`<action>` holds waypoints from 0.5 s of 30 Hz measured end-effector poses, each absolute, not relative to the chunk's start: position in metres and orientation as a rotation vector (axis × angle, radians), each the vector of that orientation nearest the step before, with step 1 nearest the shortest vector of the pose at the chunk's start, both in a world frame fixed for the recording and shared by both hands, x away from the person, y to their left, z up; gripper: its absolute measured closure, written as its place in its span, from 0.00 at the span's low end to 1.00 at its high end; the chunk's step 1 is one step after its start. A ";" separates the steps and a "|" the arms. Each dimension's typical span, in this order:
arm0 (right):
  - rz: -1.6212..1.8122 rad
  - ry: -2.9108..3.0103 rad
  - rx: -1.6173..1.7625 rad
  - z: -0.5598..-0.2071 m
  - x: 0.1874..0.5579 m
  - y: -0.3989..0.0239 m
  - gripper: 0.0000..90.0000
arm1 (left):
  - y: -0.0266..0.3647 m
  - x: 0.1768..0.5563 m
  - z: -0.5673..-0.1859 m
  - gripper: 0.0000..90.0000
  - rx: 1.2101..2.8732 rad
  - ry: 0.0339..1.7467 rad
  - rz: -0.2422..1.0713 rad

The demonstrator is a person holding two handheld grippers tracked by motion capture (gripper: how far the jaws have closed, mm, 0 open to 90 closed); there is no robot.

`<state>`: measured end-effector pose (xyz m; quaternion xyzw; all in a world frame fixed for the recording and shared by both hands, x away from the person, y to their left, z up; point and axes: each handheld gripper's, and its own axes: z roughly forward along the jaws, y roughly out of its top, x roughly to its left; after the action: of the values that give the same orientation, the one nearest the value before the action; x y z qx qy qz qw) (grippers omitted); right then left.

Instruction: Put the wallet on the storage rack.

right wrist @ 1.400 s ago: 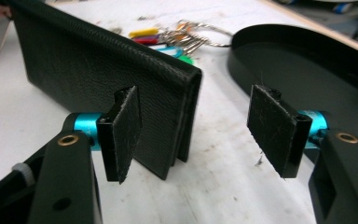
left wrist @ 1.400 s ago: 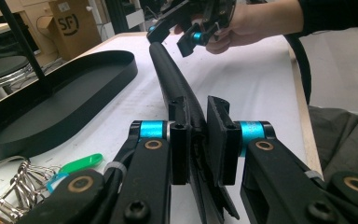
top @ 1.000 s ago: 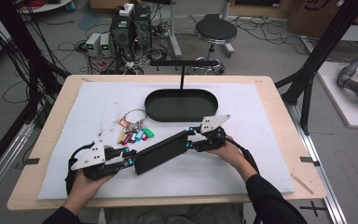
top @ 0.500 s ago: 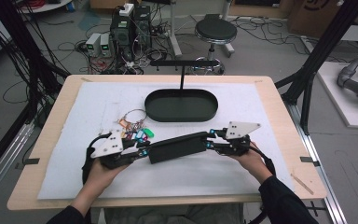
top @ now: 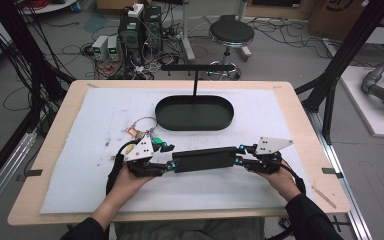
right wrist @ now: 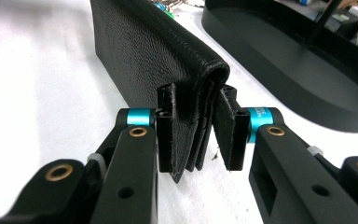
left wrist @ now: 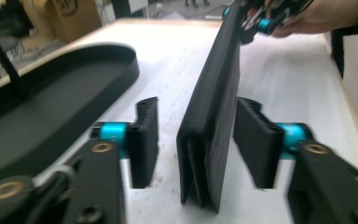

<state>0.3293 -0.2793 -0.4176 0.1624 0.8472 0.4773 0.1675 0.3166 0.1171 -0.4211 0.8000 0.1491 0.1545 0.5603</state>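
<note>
High view: wallet [top: 203, 159] spans both grippers, tray [top: 194, 114] apart.

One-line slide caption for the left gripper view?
Left gripper jaws, just opened, straddle the upright black wallet without touching; the right gripper pinches its far end.

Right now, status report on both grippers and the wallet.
Left gripper just opened, pads clear of wallet. Right gripper clamps its other end. Nothing in the way.

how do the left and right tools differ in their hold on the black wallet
The left tool stands open, gaps on both sides of the black wallet, its jaws having just been opening. The right tool is clamped on the wallet's other end. Both meet the wallet end-on, standing on edge.
</note>
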 end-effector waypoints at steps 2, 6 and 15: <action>1.358 2.416 0.470 -0.418 0.330 -0.280 0.80 | 0.116 0.320 -0.426 0.44 1.910 0.382 0.342; 1.368 2.424 0.462 -0.418 0.330 -0.279 0.80 | 0.110 0.325 -0.432 0.44 1.936 0.390 0.328; 1.339 2.455 0.439 -0.422 0.332 -0.275 0.77 | 0.112 0.328 -0.435 0.81 1.978 0.324 0.266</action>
<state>0.3319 -0.2749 -0.4223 0.1533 0.8568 0.4674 0.1547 0.3284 0.1125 -0.4353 0.8288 0.1359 0.1113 0.5312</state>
